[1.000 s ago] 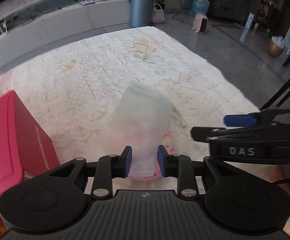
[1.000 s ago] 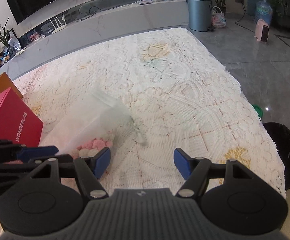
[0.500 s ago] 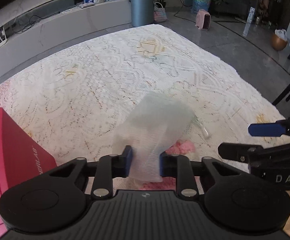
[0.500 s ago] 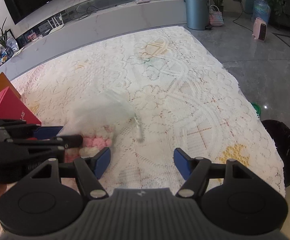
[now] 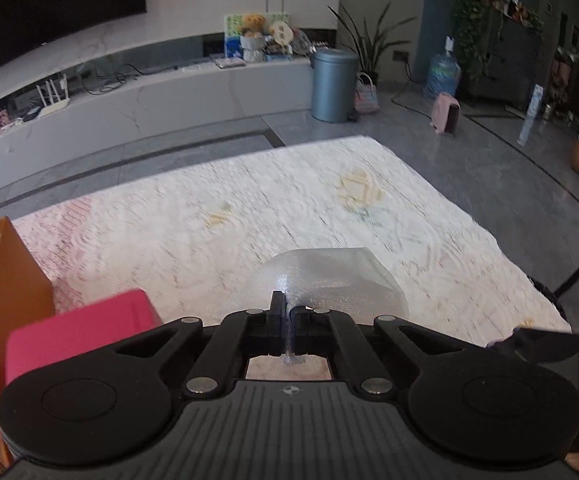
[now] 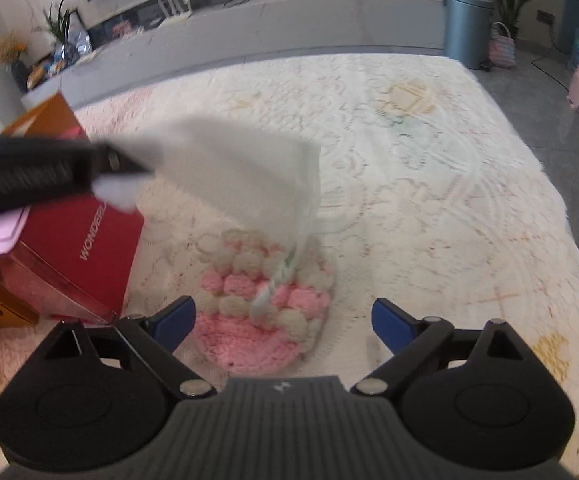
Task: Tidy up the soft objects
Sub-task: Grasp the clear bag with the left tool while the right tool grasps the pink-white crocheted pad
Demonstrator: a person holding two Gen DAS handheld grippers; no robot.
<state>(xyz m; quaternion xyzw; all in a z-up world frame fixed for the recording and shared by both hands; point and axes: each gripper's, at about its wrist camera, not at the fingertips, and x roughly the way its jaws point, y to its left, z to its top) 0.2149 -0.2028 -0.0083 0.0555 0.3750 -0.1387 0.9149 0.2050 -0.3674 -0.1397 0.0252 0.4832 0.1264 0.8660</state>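
At the far left you have two boxes: one orange box (image 6: 45,118) standing open-topped behind, and one red box (image 6: 77,252) printed WONDERLAB in front of it, both on the white lace cloth (image 6: 429,208) that covers the table.

Next comes your left gripper (image 5: 288,322), its jaws clenched flat on a corner of one clear plastic bag (image 5: 329,280). In the right wrist view that same gripper (image 6: 129,164) reaches in from the left edge and holds the bag (image 6: 245,172) up off the cloth, so the film hangs slanting down to the right, blurred. The bag's lower tip trails onto one knitted piece (image 6: 265,300), pink and cream with bobbled rows, lying flat on the cloth just right of the red box. You cannot tell whether the bag's tip still wraps any of it.

Your right gripper (image 6: 281,320) sits over the near edge of that knitted piece with its two blue pads (image 6: 389,320) set wide on either side; the jaws are opening and grip nothing, the pads clear of the yarn.

Further right the cloth lies bare to its edge, and beyond it one blue-grey bin (image 6: 467,24) stands on the floor.
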